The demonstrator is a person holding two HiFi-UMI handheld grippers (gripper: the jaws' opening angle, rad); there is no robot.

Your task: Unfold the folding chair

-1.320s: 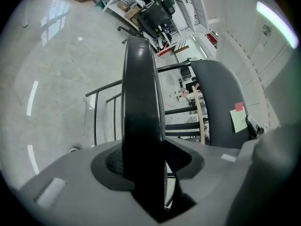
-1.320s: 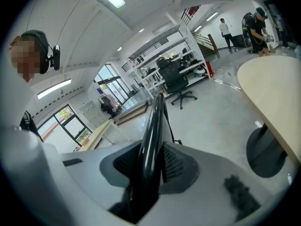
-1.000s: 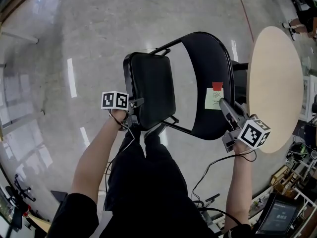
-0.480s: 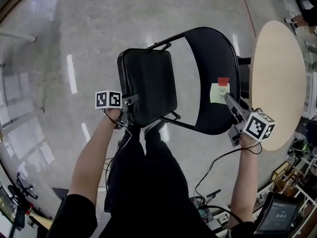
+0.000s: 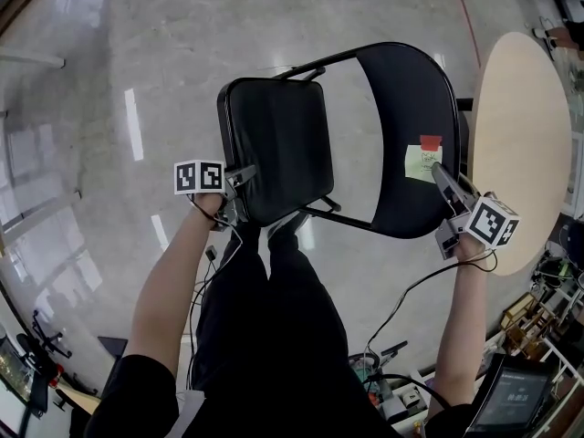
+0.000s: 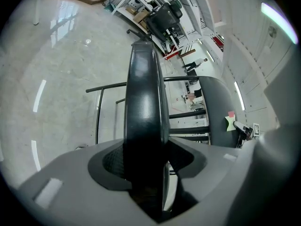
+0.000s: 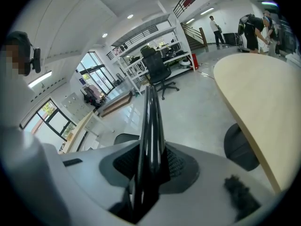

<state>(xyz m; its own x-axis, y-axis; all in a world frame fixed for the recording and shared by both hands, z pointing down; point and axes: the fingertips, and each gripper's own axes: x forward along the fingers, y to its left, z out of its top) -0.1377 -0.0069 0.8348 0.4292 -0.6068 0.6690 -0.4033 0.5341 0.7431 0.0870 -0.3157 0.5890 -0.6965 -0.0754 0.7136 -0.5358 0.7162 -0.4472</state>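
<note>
The black folding chair stands partly spread below me, its padded seat (image 5: 274, 149) to the left and its curved backrest (image 5: 411, 126) to the right. A green note (image 5: 420, 164) with a red tab is stuck on the backrest. My left gripper (image 5: 239, 190) straddles the seat's near edge (image 6: 146, 102). Its jaws have just been opening, and a thin gap shows beside the seat. On the backrest's near rim (image 7: 151, 121), my right gripper (image 5: 443, 179) is shut, with the thin edge pinched between its pads.
A round pale wooden table (image 5: 520, 144) stands close on the right, just beyond the backrest and the right gripper. The person's legs and feet (image 5: 274, 235) are right under the seat. Cables trail from both grippers. Polished grey floor lies all around.
The backrest and the right gripper have swung to the right, away from the seat, widening the gap between seat and backrest. The left gripper has shifted slightly left with the seat edge.
</note>
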